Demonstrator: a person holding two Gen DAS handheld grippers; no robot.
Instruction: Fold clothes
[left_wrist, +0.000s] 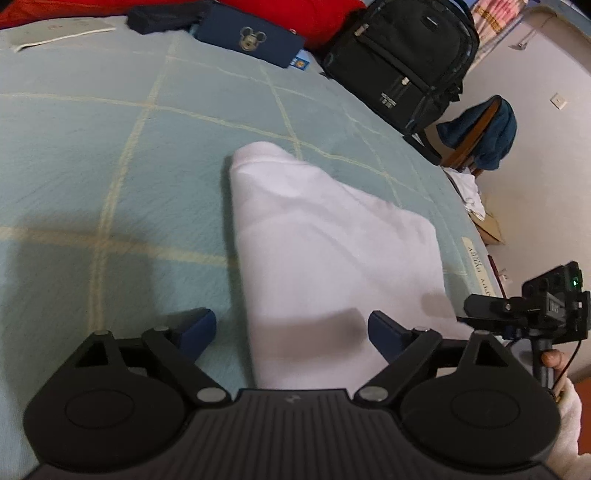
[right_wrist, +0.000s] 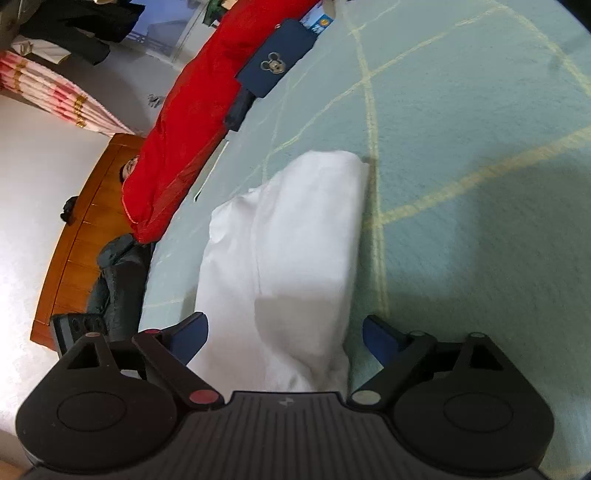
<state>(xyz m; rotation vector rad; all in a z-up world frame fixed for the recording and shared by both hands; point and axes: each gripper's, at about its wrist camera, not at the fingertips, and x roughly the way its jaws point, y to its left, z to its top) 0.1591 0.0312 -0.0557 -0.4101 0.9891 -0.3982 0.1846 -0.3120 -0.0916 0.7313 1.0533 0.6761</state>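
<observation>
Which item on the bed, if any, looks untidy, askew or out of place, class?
Nothing stands out. The white garment lies folded on the green bedspread, one end slightly puffy. The backpack and navy pouch sit apart near the far edge.

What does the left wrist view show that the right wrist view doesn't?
Left wrist only: a black backpack, a chair draped with blue cloth, and the right gripper's body beside a hand.
Right wrist only: a wooden headboard and pink curtains.
Both: the folded white garment on the green blanket, a red quilt, a navy Mickey pouch, and each view's own gripper, left gripper and right gripper, open over the garment.
</observation>
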